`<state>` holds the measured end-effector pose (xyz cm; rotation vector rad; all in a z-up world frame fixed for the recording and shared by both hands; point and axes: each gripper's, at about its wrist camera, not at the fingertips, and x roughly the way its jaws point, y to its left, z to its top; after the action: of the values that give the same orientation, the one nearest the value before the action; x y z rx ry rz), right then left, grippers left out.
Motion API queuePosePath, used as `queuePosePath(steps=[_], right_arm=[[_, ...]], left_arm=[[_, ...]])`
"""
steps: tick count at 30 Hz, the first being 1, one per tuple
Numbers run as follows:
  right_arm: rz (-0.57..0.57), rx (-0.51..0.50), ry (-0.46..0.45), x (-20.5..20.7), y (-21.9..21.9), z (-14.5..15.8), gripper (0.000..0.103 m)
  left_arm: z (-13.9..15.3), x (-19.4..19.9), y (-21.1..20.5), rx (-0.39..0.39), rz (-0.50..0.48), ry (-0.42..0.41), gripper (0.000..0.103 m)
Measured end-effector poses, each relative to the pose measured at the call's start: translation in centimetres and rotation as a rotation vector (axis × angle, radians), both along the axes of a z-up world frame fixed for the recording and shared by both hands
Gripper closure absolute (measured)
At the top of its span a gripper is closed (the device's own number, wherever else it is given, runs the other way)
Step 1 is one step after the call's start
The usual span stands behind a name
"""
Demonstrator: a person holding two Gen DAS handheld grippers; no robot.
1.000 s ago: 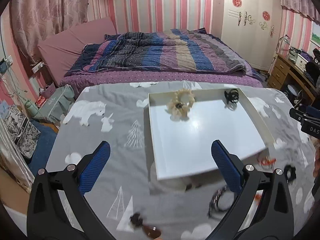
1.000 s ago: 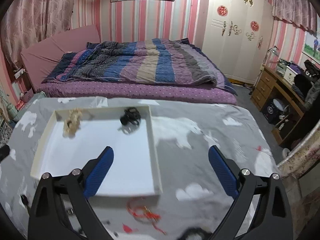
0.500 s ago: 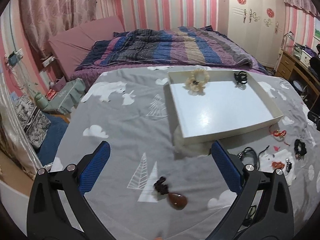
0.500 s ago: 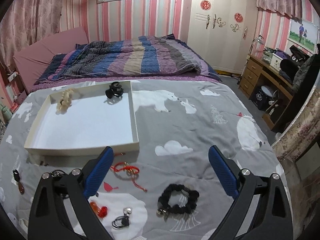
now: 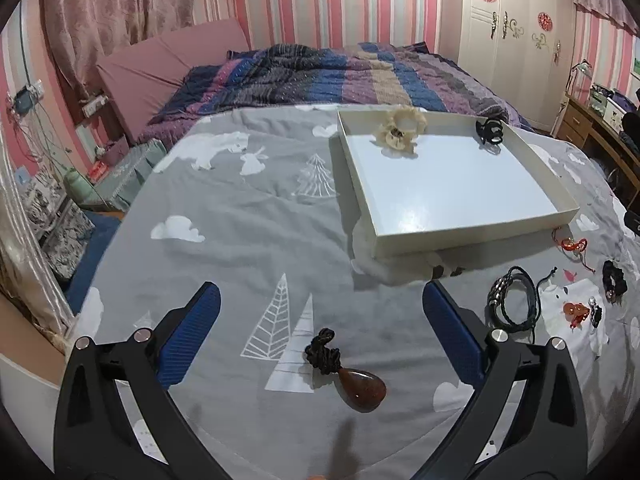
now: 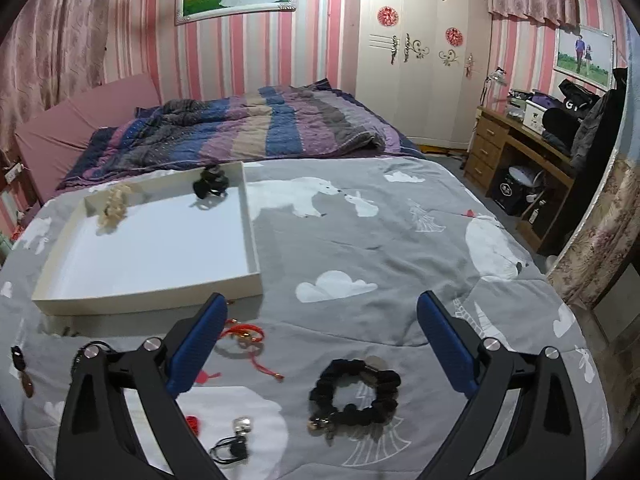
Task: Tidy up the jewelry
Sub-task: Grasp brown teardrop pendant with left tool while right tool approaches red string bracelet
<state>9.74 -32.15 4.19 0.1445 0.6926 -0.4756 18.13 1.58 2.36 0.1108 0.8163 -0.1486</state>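
Observation:
A white tray (image 5: pixel 472 232) lies on the grey printed bedspread and holds a cream flower scrunchie (image 5: pixel 400 130) and a black hair claw (image 5: pixel 489 131) at its far end. My left gripper (image 5: pixel 320 326) is open and empty above an amber teardrop pendant (image 5: pixel 362 388) on a black cord. A black braided bracelet (image 5: pixel 514 308) lies to its right. My right gripper (image 6: pixel 320 320) is open and empty above a black scrunchie bracelet (image 6: pixel 354 394). A red cord bracelet (image 6: pixel 246 334) lies by its left finger. The tray (image 6: pixel 144 292) sits to the left.
Small pieces lie near the front: a red bead charm (image 5: pixel 576 310), a black ring with a silver bead (image 6: pixel 234 440). A striped quilt (image 6: pixel 248 132) covers the bed behind. A wooden desk (image 6: pixel 516 152) stands at the right, a wardrobe (image 6: pixel 420 60) beyond.
Both grippers have pulled back from the tray toward the front of the bedspread. The pendant now lies between my left fingers and the black scrunchie bracelet between my right fingers. Both stay open.

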Motion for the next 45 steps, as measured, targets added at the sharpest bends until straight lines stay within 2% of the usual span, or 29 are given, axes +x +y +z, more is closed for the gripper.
queuePosePath(steps=[7,12,16,20,22,29,35,36,41,45], right_arm=[[-0.02,0.043,0.014,0.5,-1.0,-1.6,0.007],[-0.011,0.029,0.037,1.4,-0.2,-3.1,0.007],[0.036,0.003,0.076,2.7,1.5,-4.6,0.007],[0.083,-0.02,0.127,4.0,3.0,-6.0,0.007],[0.099,-0.022,0.148,4.4,3.4,-6.6,0.007],[0.117,-0.012,0.149,5.1,3.7,-7.3,0.007],[0.14,0.03,0.15,5.3,3.4,-7.6,0.01],[0.144,0.035,0.153,5.3,3.4,-7.6,0.014],[0.143,0.067,0.167,5.5,2.9,-8.0,0.016],[0.155,0.097,0.175,5.9,2.7,-8.3,0.026]], left_arm=[[-1.0,0.5,0.3,-0.024,-0.004,0.029,0.003],[-2.8,0.8,0.0,-0.03,-0.018,0.096,0.003],[-3.8,0.9,-0.6,-0.017,-0.04,0.132,0.003],[-5.2,1.3,-0.8,-0.043,-0.057,0.196,0.004],[-5.6,1.3,-1.0,-0.034,-0.056,0.208,0.007],[-6.2,1.5,-1.4,-0.041,-0.075,0.245,0.032],[-6.3,1.5,-1.5,-0.032,-0.068,0.231,0.044],[-6.3,1.5,-1.5,-0.032,-0.066,0.23,0.044],[-6.3,1.7,-1.5,-0.031,-0.06,0.224,0.05],[-6.4,1.9,-1.5,-0.023,-0.053,0.214,0.058]])
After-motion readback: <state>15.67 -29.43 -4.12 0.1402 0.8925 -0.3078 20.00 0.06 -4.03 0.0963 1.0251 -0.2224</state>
